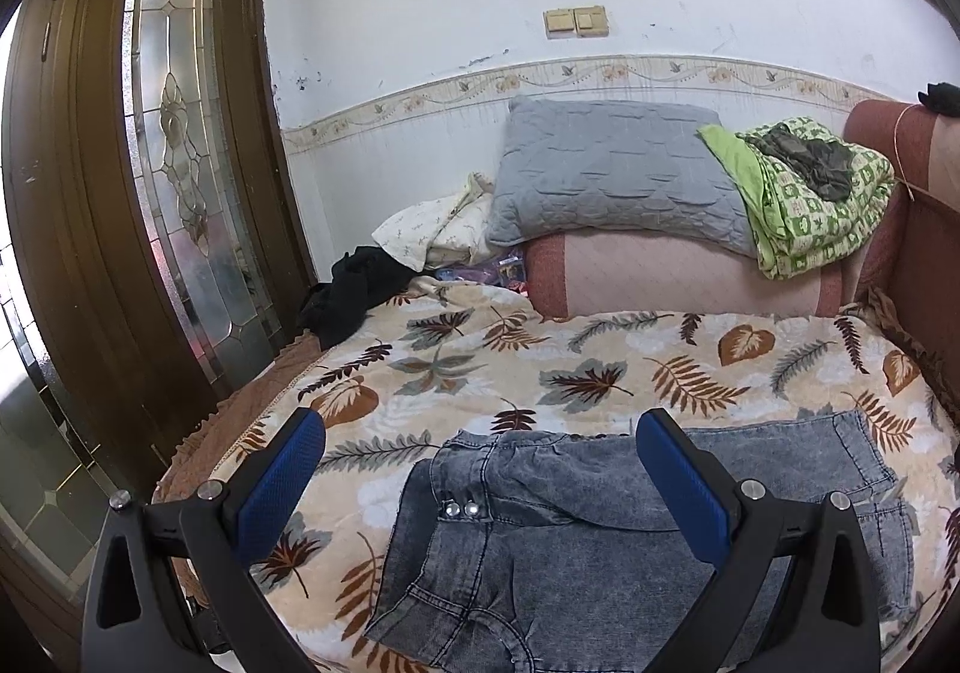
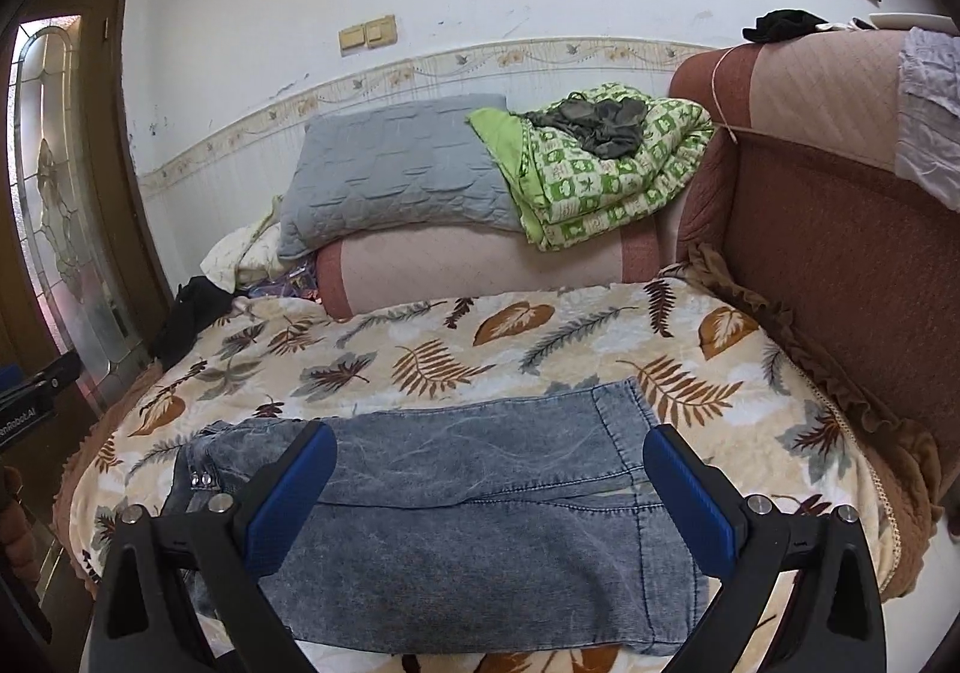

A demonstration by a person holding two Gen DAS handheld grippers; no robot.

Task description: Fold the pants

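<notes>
Left wrist view: the left gripper (image 1: 480, 484) hovers with its blue-padded fingers (image 1: 282, 484) spread wide and grasping nothing. Below and between them lie the grey acid-washed denim pants (image 1: 540, 541), spread on the cream fleece blanket with brown and grey leaf print (image 1: 480, 355). The waistband end with two metal snap buttons (image 1: 462, 509) sits at the near left, just under the gap between the fingers, and the cloth runs off toward the right, so the long axis lies across the view, left to right. Far behind, a grey quilted pillow (image 1: 612, 181) and a folded green patterned quilt (image 1: 816, 193) rest on a pink bolster (image 1: 660, 277) against the wall; a black garment (image 1: 348, 289) is heaped at the far left by the dark wooden door with leaded glass (image 1: 174, 132).

Right wrist view: the right gripper (image 2: 489, 493) is likewise released, pads wide apart and empty, poised over the pants (image 2: 468, 541). Here the leg end reaches to the right and far, its hem (image 2: 624, 415) just beyond the right finger, while the buttons (image 2: 201, 479) show at the left edge. The red-brown sofa back (image 2: 840, 253) rises at the right.

My judgement: the pants look already doubled leg on leg, and the next fold runs along the long axis. The left gripper is nearer the waist, the right nearer the hem, so each has its own end directly below.
</notes>
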